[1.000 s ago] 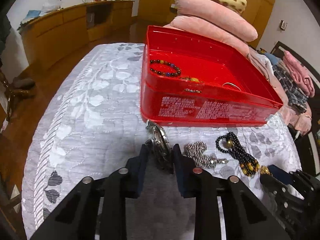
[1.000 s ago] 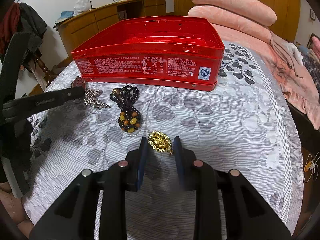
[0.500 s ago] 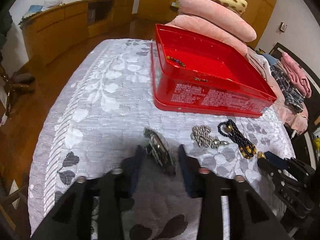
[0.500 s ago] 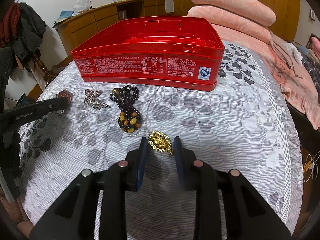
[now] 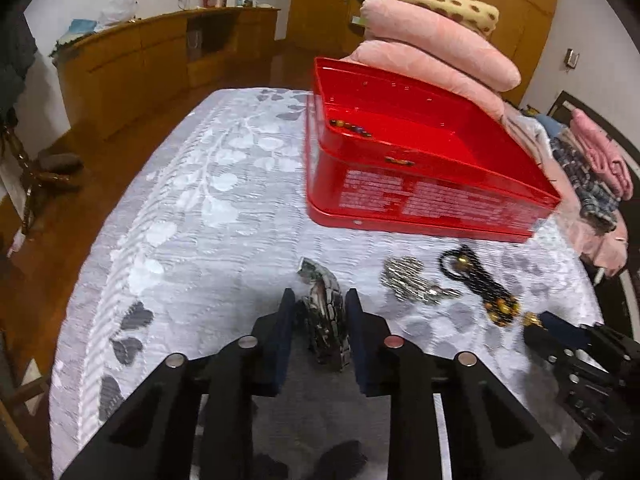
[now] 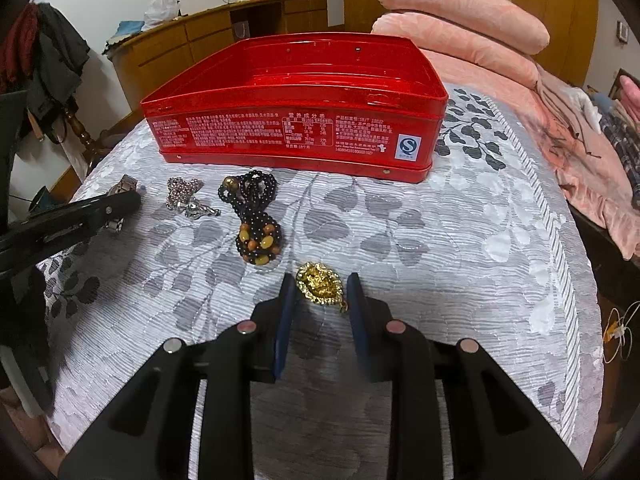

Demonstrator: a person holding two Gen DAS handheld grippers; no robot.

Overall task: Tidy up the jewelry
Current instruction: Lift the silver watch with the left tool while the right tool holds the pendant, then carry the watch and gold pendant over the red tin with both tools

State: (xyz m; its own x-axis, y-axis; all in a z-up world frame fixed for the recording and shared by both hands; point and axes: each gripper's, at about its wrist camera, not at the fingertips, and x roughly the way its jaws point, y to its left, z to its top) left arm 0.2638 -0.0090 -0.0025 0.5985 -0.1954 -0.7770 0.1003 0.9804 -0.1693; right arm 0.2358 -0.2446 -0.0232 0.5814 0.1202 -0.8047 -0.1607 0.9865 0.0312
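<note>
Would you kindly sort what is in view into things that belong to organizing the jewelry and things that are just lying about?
Belongs to the job:
- red tin
- metal watch
- silver chain
- black bead necklace
- gold pendant
- beaded bracelet, already in the tin

Just lying about:
- pink pillows
- wooden cabinet
- hanging clothes

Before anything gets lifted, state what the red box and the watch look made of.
Red box: likely painted tin, with a glossy red finish, rolled rim and printed side panel. Watch: seemingly polished steel, its silvery band links glinting.
</note>
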